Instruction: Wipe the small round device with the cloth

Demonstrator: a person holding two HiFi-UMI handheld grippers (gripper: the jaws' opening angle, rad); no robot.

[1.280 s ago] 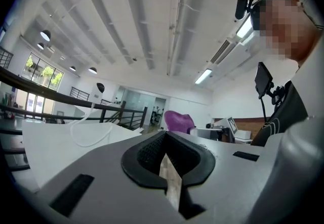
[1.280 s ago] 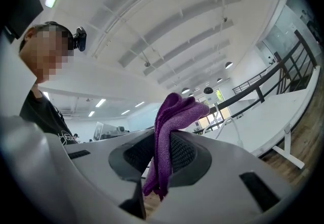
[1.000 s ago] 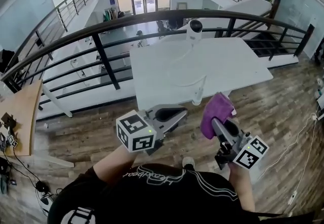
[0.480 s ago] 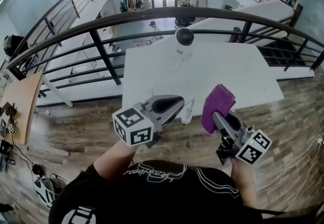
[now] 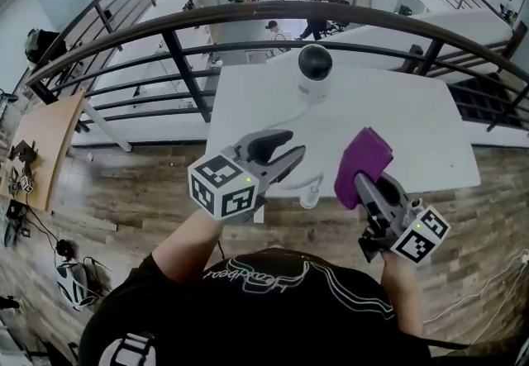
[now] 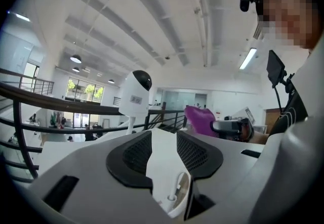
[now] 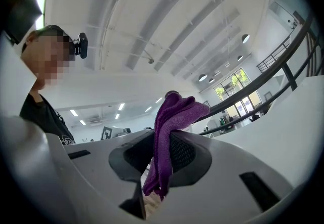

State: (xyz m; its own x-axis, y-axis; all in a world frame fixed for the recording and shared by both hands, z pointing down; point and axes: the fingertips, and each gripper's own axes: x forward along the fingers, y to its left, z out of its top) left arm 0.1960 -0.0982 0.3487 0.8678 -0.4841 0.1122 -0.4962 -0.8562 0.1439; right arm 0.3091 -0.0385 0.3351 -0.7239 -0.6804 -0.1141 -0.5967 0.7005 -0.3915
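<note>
Purple cloth (image 5: 364, 162) was pinched between the right gripper's (image 5: 366, 183) jaws, bunched upward, at the table's (image 5: 413, 133) 5 o'clock edge. Left gripper (image 5: 294, 146) sat at 7 o'clock, jaws opening, nothing between them. Device (image 5: 315, 65), white with a dark dome, stood upright at the table's 12 o'clock, well apart from both.

Judged step: approach; wiping not begun. Next move likely calls for carrying the cloth out to 12 o'clock onto the dome, with the left gripper perhaps steadying the base.

Device's base was partly lost against the white top. Cable (image 5: 307, 187) end at 6 o'clock was hard to identify.
</note>
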